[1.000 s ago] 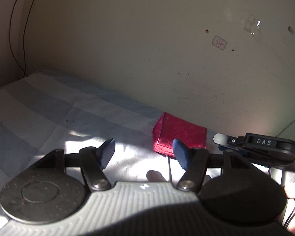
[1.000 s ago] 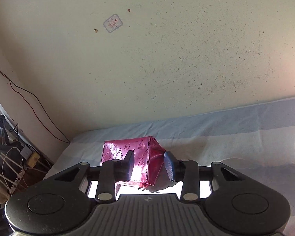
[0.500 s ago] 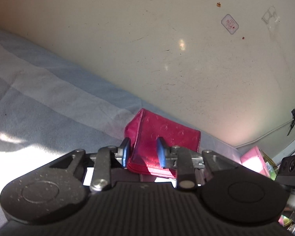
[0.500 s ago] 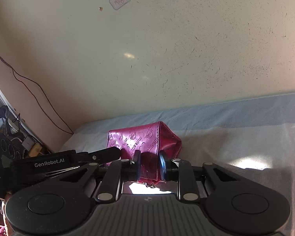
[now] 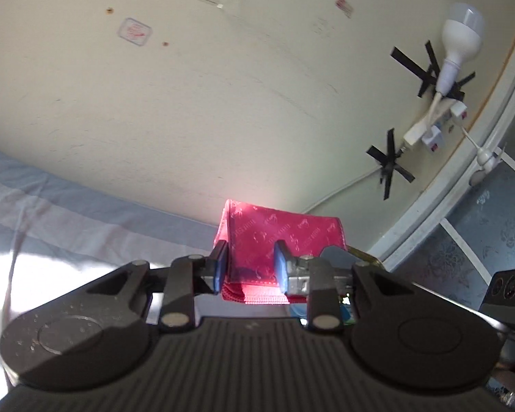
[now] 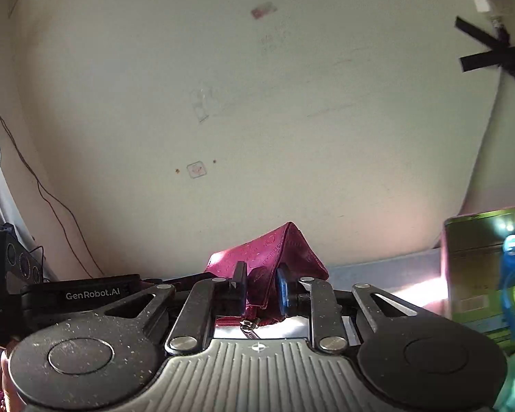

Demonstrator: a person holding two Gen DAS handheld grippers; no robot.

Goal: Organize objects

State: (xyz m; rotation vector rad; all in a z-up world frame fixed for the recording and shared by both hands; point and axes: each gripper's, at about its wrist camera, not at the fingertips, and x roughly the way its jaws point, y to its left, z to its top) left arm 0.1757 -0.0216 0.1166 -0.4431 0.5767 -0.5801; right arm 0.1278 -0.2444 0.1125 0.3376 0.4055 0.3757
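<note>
Both hand-held grippers [image 5: 250, 267] clamped on pouch [image 5: 281, 237]

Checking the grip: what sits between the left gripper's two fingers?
The red pouch fills the gap in the left gripper, shown in the left wrist view; the right gripper clamps it too.

A cream wall [image 5: 223, 110] fills the background, marked by a small sticker [image 5: 134, 31] and crosses of black tape [image 5: 389, 166]. A white light bulb [image 5: 461, 39] is taped to it above white plugs [image 5: 432, 135]. Below lies a blue-striped bed sheet [image 5: 68, 226]. A green tin [image 6: 480, 267] stands at the right
</note>
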